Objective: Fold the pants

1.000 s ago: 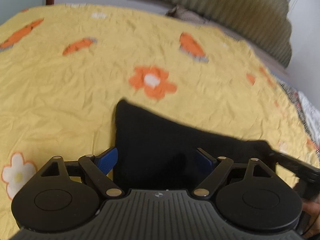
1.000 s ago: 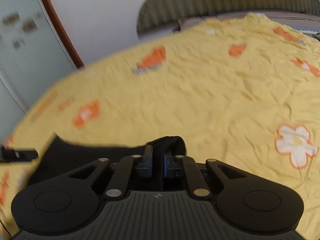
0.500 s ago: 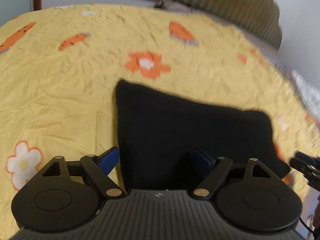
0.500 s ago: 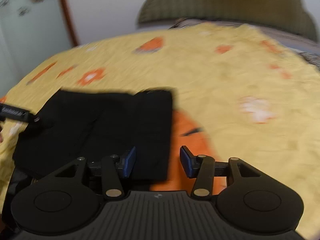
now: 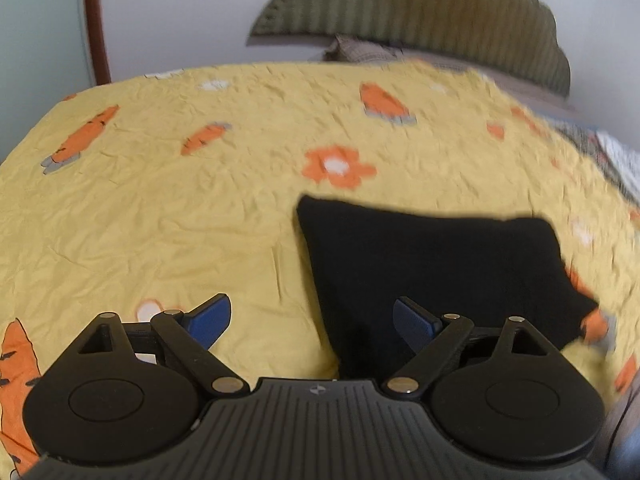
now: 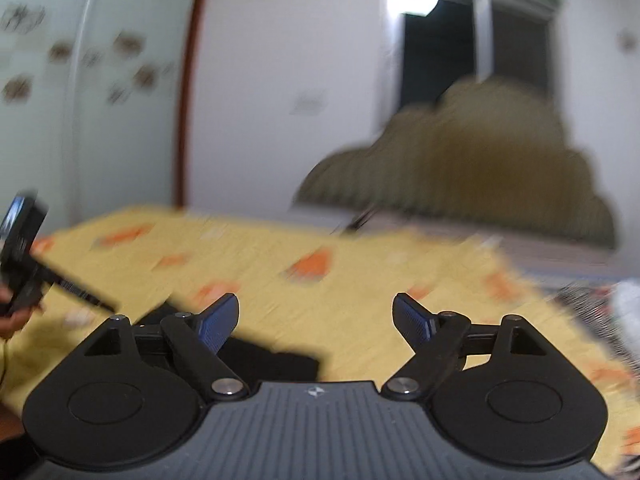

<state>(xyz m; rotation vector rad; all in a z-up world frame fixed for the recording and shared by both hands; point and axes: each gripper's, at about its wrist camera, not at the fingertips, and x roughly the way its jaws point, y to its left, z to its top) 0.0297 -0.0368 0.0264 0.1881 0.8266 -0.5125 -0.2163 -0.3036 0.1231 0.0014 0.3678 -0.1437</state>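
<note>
The fold looks finished: the black pants (image 5: pixel 432 276) lie as a compact rectangle near the front edge of my yellow carrot-print bedspread (image 5: pixel 160 220). My left gripper (image 5: pixel 312 320) and right gripper (image 6: pixel 316 320) are both opening, empty. Next I would only check edges. An olive headboard (image 5: pixel 420 12) backs the white-walled room.

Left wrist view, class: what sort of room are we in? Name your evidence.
Most likely a bedroom: a yellow bedsheet printed with carrots and flowers, a padded olive headboard against the wall, and folded black pants lying on it.
</note>
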